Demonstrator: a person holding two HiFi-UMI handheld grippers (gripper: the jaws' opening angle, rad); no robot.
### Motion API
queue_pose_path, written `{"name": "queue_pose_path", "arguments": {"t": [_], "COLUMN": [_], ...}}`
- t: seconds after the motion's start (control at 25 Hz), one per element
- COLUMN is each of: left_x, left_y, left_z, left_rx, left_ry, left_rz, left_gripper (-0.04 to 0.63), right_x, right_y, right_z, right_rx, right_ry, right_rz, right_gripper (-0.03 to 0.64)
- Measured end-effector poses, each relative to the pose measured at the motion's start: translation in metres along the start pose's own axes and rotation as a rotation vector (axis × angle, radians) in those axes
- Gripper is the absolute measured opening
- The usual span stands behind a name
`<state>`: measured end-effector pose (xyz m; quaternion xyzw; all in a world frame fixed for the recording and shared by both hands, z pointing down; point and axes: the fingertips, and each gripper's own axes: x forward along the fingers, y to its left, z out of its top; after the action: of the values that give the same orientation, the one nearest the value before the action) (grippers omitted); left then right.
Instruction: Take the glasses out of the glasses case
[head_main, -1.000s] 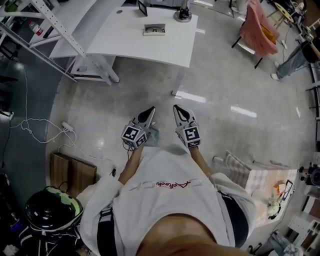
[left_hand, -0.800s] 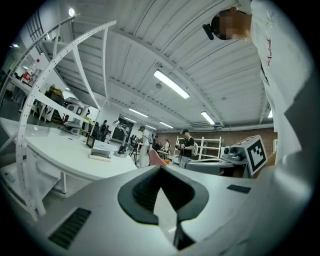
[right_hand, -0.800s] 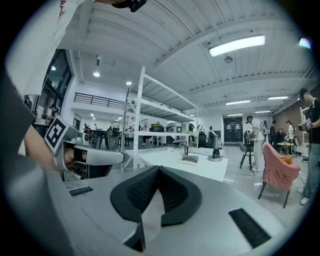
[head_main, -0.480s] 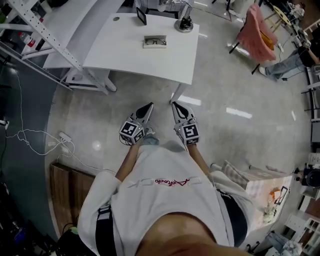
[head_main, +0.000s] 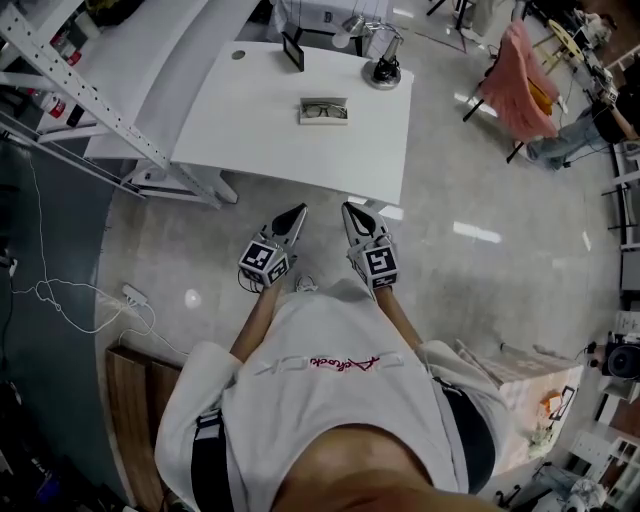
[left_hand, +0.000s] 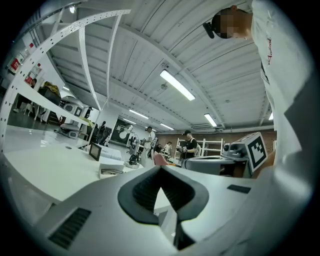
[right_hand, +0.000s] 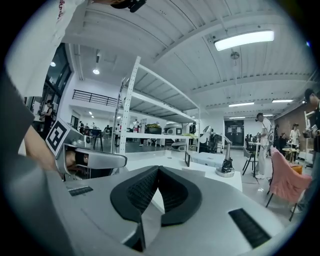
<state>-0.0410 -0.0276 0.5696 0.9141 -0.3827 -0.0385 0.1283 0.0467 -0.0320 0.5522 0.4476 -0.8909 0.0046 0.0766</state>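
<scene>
An open white glasses case (head_main: 323, 110) with dark-rimmed glasses in it lies on the white table (head_main: 260, 120), well ahead of both grippers. In the left gripper view the case (left_hand: 111, 169) is small and far off beyond the jaws. My left gripper (head_main: 299, 213) and right gripper (head_main: 350, 210) are side by side in front of the person's torso, over bare floor short of the table's near edge. Both are shut and empty. Each gripper view shows its pads meeting at the tip, the left gripper (left_hand: 160, 167) and the right gripper (right_hand: 158, 168).
A desk lamp (head_main: 383, 70) and a small dark frame (head_main: 292, 50) stand at the table's far side. A white shelving rack (head_main: 90, 60) runs along the left. A cable and power strip (head_main: 130, 295) lie on the floor to the left, and a pink-draped chair (head_main: 520, 70) is at the right.
The person has walked forward, so the table and case are nearer and lower in the head view. Both grippers stay shut and side by side.
</scene>
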Motion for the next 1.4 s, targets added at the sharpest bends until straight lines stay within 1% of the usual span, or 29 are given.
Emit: {"name": "queue_pose_path", "arguments": {"t": [0.32,0.4,0.48,0.64,0.84,1.0,1.16,1.4], "left_x": [0.022,0.025,0.027,0.035,0.046,0.057,0.079,0.111], "left_y": [0.041,0.045,0.046,0.047,0.057,0.074,0.091,0.119], "left_z": [0.007,0.005,-0.001,-0.003,-0.005,-0.005,-0.002,0.007], "left_rx": [-0.012,-0.012,-0.028,-0.024,-0.035,-0.030,-0.030,-0.029], "left_ry": [0.007,0.008,0.013,0.032,0.033,0.044,0.051,0.071], "left_rz": [-0.049,-0.054,-0.062,-0.072,-0.058,-0.044,-0.039,-0.022], "left_gripper": [0.023,0.022,0.023,0.022,0.022,0.022,0.023,0.021], "right_x": [0.039,0.040,0.040,0.045,0.060,0.076,0.098,0.135], "right_y": [-0.010,-0.014,-0.015,-0.020,-0.031,-0.041,-0.060,-0.088], "right_z": [0.001,-0.002,-0.005,-0.010,-0.014,-0.020,-0.023,-0.016], "right_rx": [-0.005,-0.007,0.001,0.007,0.003,0.012,0.019,0.040], "right_ry": [0.018,0.024,0.027,0.045,0.056,0.067,0.067,0.057], "right_rz": [-0.047,-0.065,-0.076,-0.078,-0.073,-0.066,-0.065,-0.042], "right_gripper": [-0.005,-0.005,-0.005,-0.005,-0.005,-0.005,-0.005,-0.005]}}
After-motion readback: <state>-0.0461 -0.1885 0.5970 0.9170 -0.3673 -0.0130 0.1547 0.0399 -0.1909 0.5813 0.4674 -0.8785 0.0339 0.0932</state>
